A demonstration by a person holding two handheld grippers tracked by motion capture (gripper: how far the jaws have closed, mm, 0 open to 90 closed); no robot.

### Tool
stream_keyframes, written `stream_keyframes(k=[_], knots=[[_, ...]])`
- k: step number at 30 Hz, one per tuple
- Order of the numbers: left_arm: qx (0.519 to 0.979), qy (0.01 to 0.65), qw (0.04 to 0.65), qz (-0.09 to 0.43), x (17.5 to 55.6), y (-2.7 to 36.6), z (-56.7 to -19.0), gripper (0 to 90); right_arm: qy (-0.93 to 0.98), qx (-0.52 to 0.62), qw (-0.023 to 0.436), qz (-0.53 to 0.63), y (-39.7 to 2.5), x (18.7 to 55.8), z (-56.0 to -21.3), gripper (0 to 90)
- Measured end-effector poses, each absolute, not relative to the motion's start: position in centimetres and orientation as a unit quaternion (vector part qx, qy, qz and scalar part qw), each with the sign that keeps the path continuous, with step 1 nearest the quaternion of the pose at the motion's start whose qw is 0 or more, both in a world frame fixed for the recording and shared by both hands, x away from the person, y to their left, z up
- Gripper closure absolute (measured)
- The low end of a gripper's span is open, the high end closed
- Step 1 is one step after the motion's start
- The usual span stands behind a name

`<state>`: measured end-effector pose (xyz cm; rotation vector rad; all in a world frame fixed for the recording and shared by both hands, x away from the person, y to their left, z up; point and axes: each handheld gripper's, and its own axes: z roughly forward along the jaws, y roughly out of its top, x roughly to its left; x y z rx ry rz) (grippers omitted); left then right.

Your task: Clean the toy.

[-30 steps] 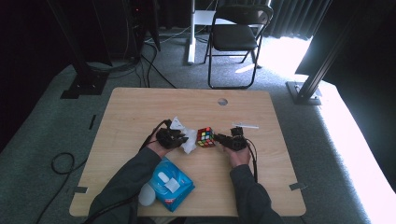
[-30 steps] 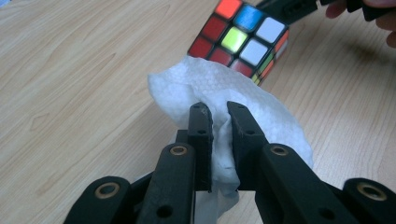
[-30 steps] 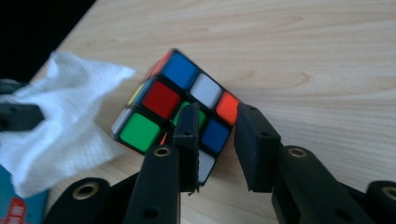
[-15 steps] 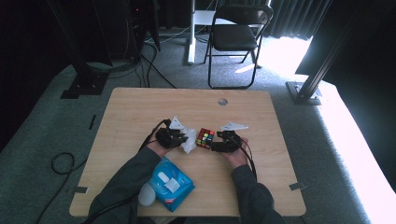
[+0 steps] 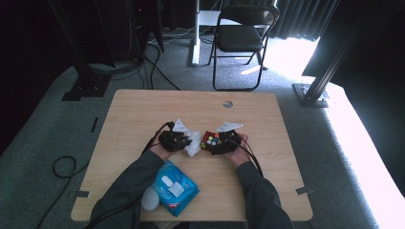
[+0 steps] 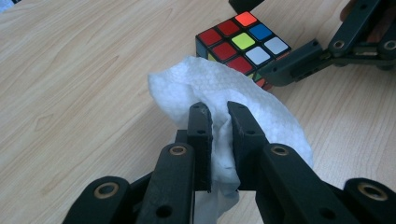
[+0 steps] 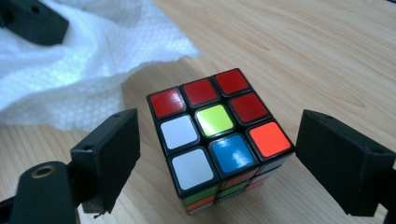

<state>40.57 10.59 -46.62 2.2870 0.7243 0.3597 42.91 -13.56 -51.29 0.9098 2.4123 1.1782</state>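
Observation:
A scrambled Rubik's cube (image 5: pixel 209 140) (image 7: pixel 215 130) rests on the wooden table (image 5: pixel 143 109), near its middle. My right gripper (image 5: pixel 220 143) (image 7: pixel 218 142) is open, one jaw on each side of the cube with a gap at both sides. Just left of the cube, my left gripper (image 5: pixel 184 140) (image 6: pixel 218 109) is shut on a crumpled white wipe (image 5: pixel 193 143) (image 6: pixel 210 81). The wipe's edge lies against the cube (image 6: pixel 240 42). In the right gripper view the wipe (image 7: pixel 70 79) spreads behind the cube at upper left.
A blue pack of wipes (image 5: pixel 174 187) and a small white object (image 5: pixel 149 198) lie at the table's near edge by the left forearm. A cable hole (image 5: pixel 228 103) sits at the far side. A folding chair (image 5: pixel 241 38) stands beyond the table.
My right gripper has slid left until its jaws flank the cube. The left gripper and wipe have stayed in place.

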Motion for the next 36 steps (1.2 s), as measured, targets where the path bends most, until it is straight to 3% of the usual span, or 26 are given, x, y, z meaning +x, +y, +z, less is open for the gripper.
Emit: stream_keyframes(k=[11,36], knots=[[0.882,0.281,0.352,0.138,40.6,10.5,-46.6,80.7,0.855,0.279,0.168,0.403,-13.8,42.7,-51.8,32.7],[0.873,0.283,0.369,0.149,40.6,10.9,-45.6,81.8,0.845,0.278,0.175,0.423,-13.5,41.1,-51.7,33.8]])
